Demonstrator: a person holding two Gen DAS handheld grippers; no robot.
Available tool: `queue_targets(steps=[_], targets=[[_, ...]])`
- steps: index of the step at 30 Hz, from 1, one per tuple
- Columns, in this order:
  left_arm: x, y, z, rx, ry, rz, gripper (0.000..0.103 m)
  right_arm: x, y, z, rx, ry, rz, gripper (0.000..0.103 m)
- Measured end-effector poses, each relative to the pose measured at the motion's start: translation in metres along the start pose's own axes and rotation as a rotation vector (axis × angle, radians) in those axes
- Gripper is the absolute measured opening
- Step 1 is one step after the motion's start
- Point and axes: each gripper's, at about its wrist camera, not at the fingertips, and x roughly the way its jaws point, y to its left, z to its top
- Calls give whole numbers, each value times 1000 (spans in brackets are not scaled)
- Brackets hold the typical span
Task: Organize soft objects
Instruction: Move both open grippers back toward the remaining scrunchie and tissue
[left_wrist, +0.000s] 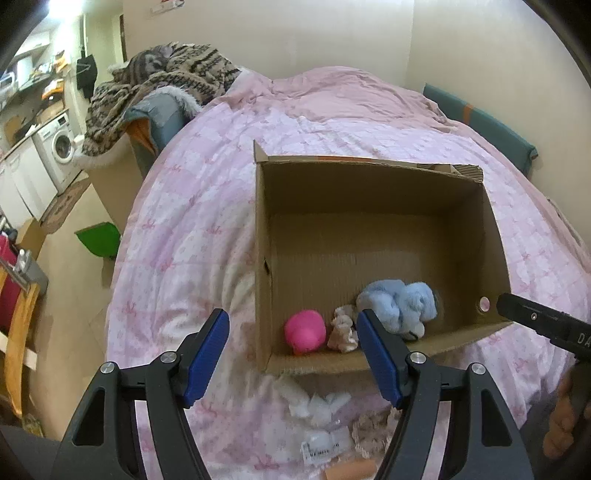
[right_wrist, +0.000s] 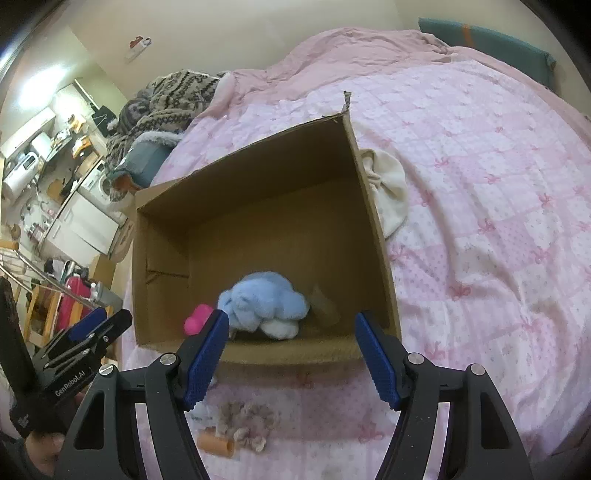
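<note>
An open cardboard box (left_wrist: 369, 162) lies on the pink bedspread (left_wrist: 192, 221). Along its near wall sit a pink ball (left_wrist: 305, 331), a small beige plush (left_wrist: 343, 328) and a light blue plush (left_wrist: 400, 304). My left gripper (left_wrist: 291, 314) hovers open over the box's near left corner with nothing between its blue pads. My right gripper (right_wrist: 291, 314) is open and empty above the near edge of the box (right_wrist: 258, 155), over the blue plush (right_wrist: 262, 302). In front of the box on the bed lie white wrapped items (left_wrist: 321, 406), a beige crocheted piece (right_wrist: 247, 421) and an orange cylinder (right_wrist: 216, 445).
A cream cloth (right_wrist: 388, 188) lies against the box's right side. Patterned blankets (left_wrist: 166, 77) are piled at the bed's far left corner. Left of the bed are a green bin (left_wrist: 99, 240), a washing machine (left_wrist: 59, 147) and a wooden rack (left_wrist: 18, 332). A teal headboard (left_wrist: 480, 122) runs along the wall.
</note>
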Motion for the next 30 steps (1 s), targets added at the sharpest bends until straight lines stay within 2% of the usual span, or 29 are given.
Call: queue_targets(steps=[7, 9, 11, 12, 21, 23, 30], targets=[[-17, 7, -14, -32, -3, -1, 71, 3, -1, -23, 40, 48, 12, 75], [-20, 8, -18, -38, -2, -5, 76, 1, 2, -27, 26, 47, 9, 75], [-25, 11, -21, -44, -9, 4, 86, -2, 4, -30, 16, 43, 9, 75], [-27, 12, -22, -47, -11, 6, 87, -3, 5, -32, 15, 43, 11, 75], [-31, 20, -43, -82, 69, 4, 87, -8, 5, -49, 39, 64, 19, 75], [-33, 18, -49, -67, 79, 22, 87, -7, 6, -53, 42, 76, 17, 75], [-37, 12, -61, -43, 98, 13, 87, -6, 8, -64, 24, 102, 11, 75]])
